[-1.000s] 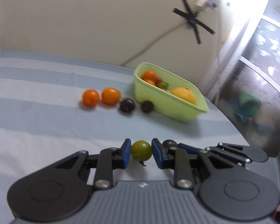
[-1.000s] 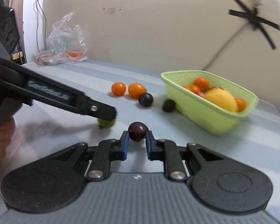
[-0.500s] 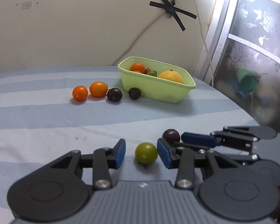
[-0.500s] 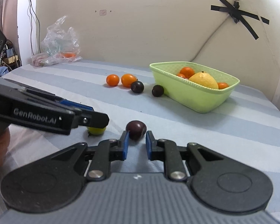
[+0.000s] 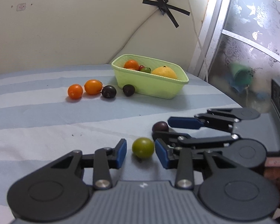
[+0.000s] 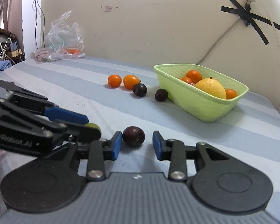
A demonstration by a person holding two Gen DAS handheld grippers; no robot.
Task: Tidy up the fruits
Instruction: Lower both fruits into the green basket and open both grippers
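Note:
My left gripper (image 5: 140, 150) is open around a green fruit (image 5: 143, 147) that rests on the striped cloth. My right gripper (image 6: 136, 145) is open around a dark plum (image 6: 133, 135) that also rests on the cloth; the plum shows in the left wrist view (image 5: 160, 126) too. The green fruit is mostly hidden behind the left gripper in the right wrist view (image 6: 92, 125). A light green basket (image 5: 149, 85) further back holds oranges, a yellow citrus and small fruits.
Two orange fruits (image 5: 75, 91) (image 5: 93, 87) and two dark plums (image 5: 109, 91) (image 5: 128, 90) lie in a row left of the basket. A plastic bag (image 6: 62, 41) lies at the far left by the wall. The table edge runs along the right.
Both grippers have opened and let go of their fruits: the green fruit and the dark plum now rest on the cloth between the open jaws.

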